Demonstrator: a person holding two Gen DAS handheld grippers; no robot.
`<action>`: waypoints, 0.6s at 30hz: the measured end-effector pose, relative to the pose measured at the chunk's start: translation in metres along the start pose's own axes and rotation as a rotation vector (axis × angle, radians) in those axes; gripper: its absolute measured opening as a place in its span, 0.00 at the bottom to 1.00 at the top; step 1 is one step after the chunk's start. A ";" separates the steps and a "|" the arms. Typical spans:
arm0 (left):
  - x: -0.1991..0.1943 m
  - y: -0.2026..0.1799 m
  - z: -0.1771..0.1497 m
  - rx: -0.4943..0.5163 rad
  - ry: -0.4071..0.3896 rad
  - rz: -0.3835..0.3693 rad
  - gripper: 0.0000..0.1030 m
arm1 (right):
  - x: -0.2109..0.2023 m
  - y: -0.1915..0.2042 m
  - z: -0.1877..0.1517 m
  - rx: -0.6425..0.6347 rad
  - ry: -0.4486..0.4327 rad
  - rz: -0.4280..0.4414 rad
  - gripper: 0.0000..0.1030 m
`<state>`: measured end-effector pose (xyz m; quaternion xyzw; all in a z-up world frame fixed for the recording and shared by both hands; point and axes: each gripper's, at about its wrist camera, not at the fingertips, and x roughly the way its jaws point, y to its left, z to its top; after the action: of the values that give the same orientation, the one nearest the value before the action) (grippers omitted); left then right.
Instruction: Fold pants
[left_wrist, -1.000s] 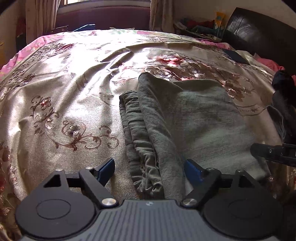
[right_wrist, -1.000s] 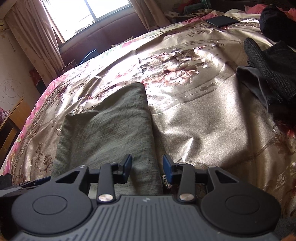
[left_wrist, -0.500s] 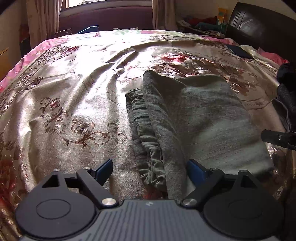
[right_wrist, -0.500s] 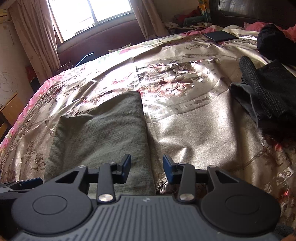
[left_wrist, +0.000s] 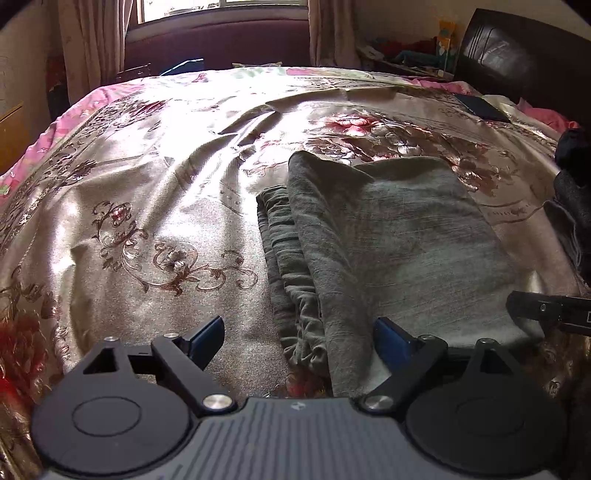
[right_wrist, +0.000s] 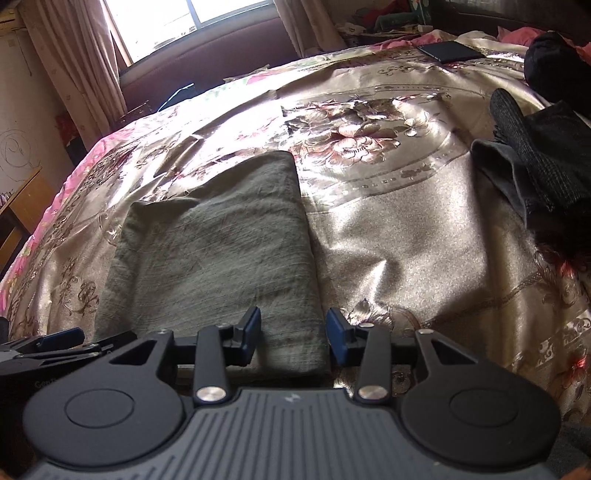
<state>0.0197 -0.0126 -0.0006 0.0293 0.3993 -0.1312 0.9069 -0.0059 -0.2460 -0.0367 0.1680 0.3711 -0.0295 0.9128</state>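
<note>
The grey-green pants (left_wrist: 388, 236) lie folded into a flat rectangle on the gold flowered bedspread (left_wrist: 147, 206), with the bunched waistband layers showing along their left side. My left gripper (left_wrist: 299, 332) is open wide just over the pants' near left corner, and neither pad presses on cloth. In the right wrist view the pants (right_wrist: 214, 251) fill the middle left. My right gripper (right_wrist: 293, 328) hovers open at their near right corner, with the cloth edge lying flat below the gap. Each gripper shows at the edge of the other's view: right gripper (left_wrist: 546, 314), left gripper (right_wrist: 55, 343).
A pile of dark clothes (right_wrist: 546, 158) sits on the bed to the right of the pants. A black flat device (right_wrist: 450, 51) lies at the far right near the dark headboard (left_wrist: 517, 55). Curtains and a window are beyond the bed, with wooden furniture (right_wrist: 22, 206) at left.
Both views have tilted up a little, so more of the window and far wall shows. The left jaws stand slightly wider. The pants have not moved.
</note>
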 end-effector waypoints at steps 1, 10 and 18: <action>-0.002 0.000 0.000 -0.002 -0.008 0.005 0.97 | 0.001 0.001 0.000 -0.005 0.001 -0.003 0.40; -0.012 -0.002 0.001 -0.018 -0.036 0.062 0.98 | -0.015 0.015 -0.002 -0.061 -0.073 0.044 0.41; -0.022 -0.001 0.006 -0.032 -0.064 0.066 1.00 | -0.013 0.020 -0.005 -0.069 -0.058 0.048 0.41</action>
<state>0.0095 -0.0096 0.0190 0.0239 0.3710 -0.0958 0.9234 -0.0148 -0.2263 -0.0249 0.1444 0.3412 0.0004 0.9288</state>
